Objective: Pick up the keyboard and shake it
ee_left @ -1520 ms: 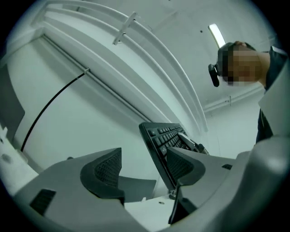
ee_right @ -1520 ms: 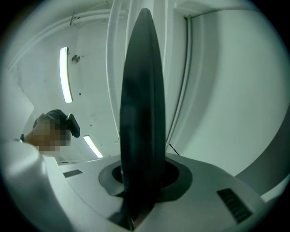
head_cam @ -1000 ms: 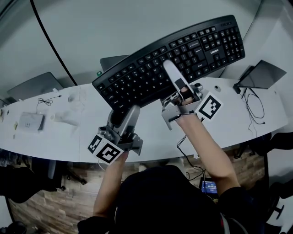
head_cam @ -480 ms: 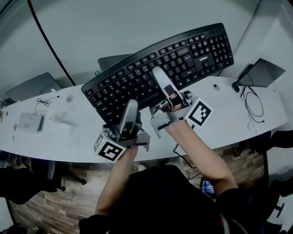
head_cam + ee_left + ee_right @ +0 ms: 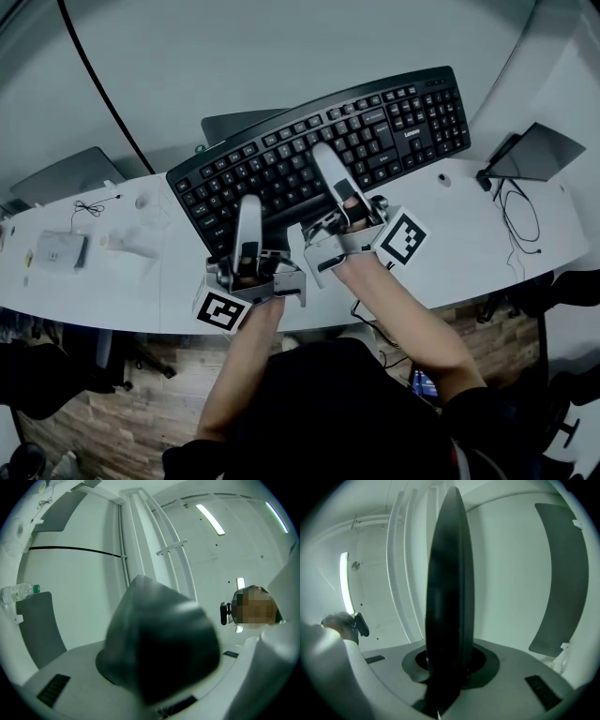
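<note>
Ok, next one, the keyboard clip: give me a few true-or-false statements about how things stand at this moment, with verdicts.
1. The keyboard is held up off the desk. True.
2. The right gripper is empty. False: it is shut on the keyboard's near edge.
3. The keyboard is white. False: it is black.
4. A small white device lies near the desk's left end. True.
5. Only one gripper is at the keyboard. False: the left gripper is there too; its jaws have just been closing, with the keyboard between them.
</note>
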The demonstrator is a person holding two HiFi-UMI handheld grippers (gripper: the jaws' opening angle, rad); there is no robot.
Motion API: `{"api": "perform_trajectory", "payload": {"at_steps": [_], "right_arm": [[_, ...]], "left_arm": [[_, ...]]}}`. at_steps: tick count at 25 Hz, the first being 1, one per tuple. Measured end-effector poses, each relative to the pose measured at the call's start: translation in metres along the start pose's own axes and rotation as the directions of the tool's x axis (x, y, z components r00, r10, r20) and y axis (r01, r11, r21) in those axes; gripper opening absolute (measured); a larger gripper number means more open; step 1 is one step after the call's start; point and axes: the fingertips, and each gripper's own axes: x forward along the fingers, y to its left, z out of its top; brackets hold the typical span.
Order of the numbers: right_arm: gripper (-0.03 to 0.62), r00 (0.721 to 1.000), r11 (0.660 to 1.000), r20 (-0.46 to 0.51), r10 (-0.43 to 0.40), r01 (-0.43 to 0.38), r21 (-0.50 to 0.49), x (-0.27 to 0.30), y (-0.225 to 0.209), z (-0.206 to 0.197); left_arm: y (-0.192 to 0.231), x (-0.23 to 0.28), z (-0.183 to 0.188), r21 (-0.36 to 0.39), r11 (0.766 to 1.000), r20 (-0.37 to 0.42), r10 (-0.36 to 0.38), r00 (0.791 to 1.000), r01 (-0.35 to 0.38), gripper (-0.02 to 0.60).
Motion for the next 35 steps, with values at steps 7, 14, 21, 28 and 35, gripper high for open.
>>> {"api": "perform_trajectory", "payload": {"at_steps": [7, 14, 21, 28, 35], "right_arm": [[0.092, 1.0, 1.0, 0.004, -0.001, 0.001, -0.002, 0.003, -0.011, -0.01], [0.092, 0.997, 0.999, -0.06, 0.046, -0.046, 0.002, 0.007, -0.016, -0.02], [0.092, 0.991, 0.998, -0.122, 0.055, -0.06, -0.037, 0.005, -0.013, -0.022], [0.1, 0.989, 0.998, -0.143, 0.024, -0.031, -0.047, -0.006, -0.021, -0.009], [0.103, 0.997, 0.999, -0.075, 0.022, -0.024, -0.026, -0.02, -0.029, 0.022]], "left_arm": [[0.017, -0.005, 0.008, -0.082, 0.995, 0.011, 0.058, 0.998, -0.057, 0.135], [0.027, 0.001, 0.017, -0.103, 0.99, 0.001, 0.093, 0.996, -0.093, 0.103], [0.029, 0.003, 0.019, -0.156, 0.983, 0.01, 0.094, 0.995, -0.092, 0.095], [0.03, 0.003, 0.024, -0.165, 0.981, 0.006, 0.101, 0.995, -0.098, 0.095], [0.031, -0.001, 0.029, -0.188, 0.977, 0.02, 0.108, 0.994, -0.102, 0.095]]}}
